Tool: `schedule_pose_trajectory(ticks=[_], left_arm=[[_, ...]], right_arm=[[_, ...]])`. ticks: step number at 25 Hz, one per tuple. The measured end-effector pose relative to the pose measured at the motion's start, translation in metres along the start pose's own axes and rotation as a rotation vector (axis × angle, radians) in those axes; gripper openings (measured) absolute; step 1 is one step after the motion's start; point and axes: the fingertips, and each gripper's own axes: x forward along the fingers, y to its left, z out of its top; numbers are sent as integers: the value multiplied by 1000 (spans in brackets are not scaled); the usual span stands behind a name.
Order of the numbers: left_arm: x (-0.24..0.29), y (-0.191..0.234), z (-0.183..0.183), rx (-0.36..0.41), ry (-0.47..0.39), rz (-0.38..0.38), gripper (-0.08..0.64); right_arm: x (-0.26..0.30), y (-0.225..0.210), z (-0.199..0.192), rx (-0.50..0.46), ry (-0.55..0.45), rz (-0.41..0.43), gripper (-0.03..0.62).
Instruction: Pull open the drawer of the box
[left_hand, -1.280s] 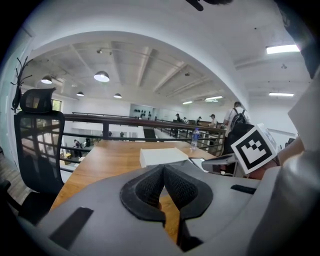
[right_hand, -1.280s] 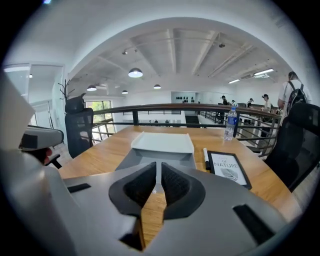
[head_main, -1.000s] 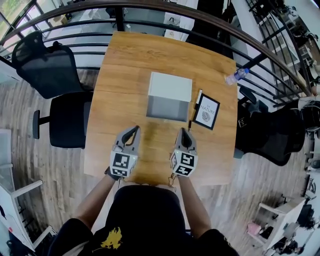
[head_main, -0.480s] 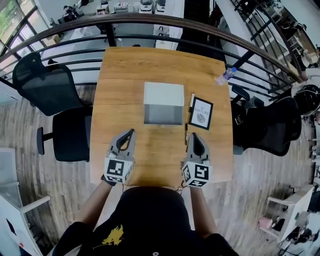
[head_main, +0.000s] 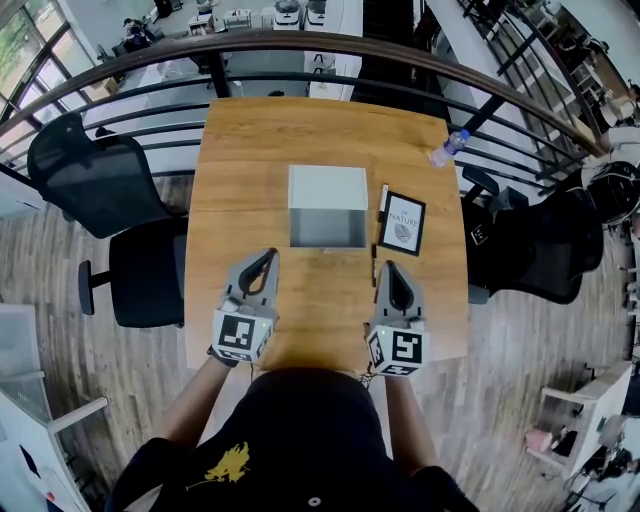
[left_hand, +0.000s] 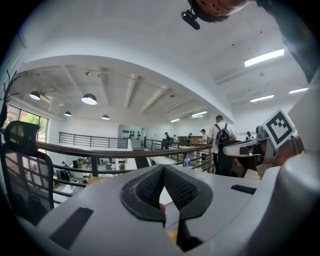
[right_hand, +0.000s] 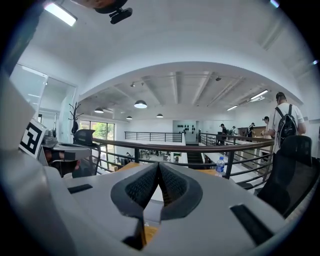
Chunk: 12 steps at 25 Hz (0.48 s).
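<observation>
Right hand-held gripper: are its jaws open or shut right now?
Shut. In the right gripper view, the right hand-held gripper's dark ribbed pads meet at their tips, with nothing between them.

Wood table (head_main: 320, 130) by curved railing (head_main: 330, 38), blk office chairs (head_main: 90, 185) on plank floor (head_main: 40, 290), ceiling lamps (left_hand: 89, 99) lit.

The box (head_main: 328, 188) is sitting upright and square on the wooden table (head_main: 250, 150), roughly midway across it and aligned with its edges. From above it is showing a plain white, nearly square top and a flat grey front face that is facing the person's side of the table. The drawer (head_main: 328, 229) is lying fully pushed in, flush with the box's body. Any handle on it is too small to make out from this height.
</observation>
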Motion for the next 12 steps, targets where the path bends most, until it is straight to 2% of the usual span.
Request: schedule_pose_trajectory(ticks=[5, 12], left_arm=[[-4, -5, -1, -32, -5, 5, 16], [-7, 3, -1, -23, 17, 9, 17]], right_arm=[[-2, 3, 2, -9, 4, 16, -3], [1, 8, 11, -16, -9, 30, -3]])
